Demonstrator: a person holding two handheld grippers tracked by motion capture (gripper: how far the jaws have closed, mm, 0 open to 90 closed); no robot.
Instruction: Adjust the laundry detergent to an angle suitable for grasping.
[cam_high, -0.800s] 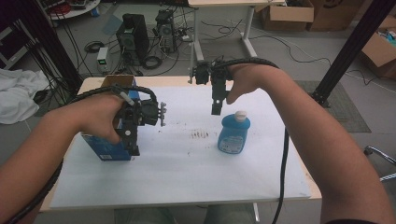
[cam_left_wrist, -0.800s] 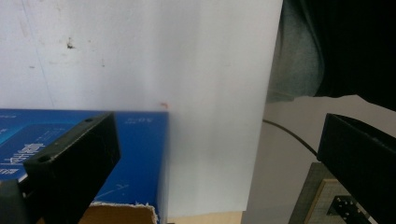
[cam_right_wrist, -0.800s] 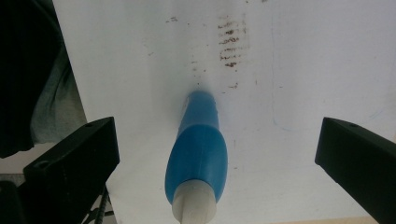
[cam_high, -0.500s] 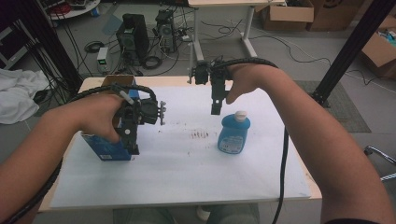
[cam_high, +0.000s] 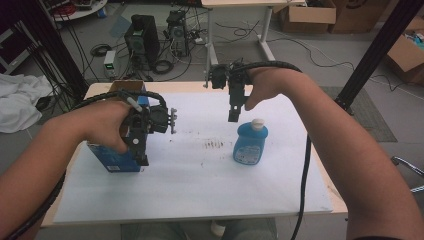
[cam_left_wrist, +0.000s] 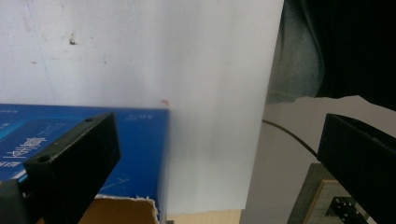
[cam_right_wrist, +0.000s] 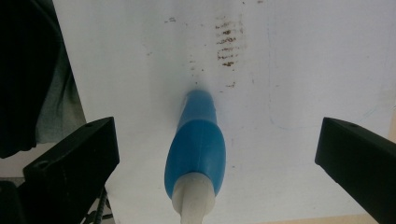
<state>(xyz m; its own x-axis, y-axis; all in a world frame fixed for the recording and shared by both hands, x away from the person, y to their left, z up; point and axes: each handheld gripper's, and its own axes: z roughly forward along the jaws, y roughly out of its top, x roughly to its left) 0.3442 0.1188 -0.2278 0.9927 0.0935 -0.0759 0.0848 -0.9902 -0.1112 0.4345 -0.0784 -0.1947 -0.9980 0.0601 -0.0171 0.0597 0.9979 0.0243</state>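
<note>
No change worth the name since the earlier pictures. At most a hair's drift of the left gripper (cam_high: 141, 150) over the blue box (cam_high: 117, 161), too slight to call a move. Same with the right gripper (cam_high: 233, 112) above the blue bottle (cam_high: 250, 146): no rise, no drop, no turn to make out. No widening or narrowing of either pair of jaws, and no shift of box or bottle on the white sheet (cam_high: 200, 195).
</note>
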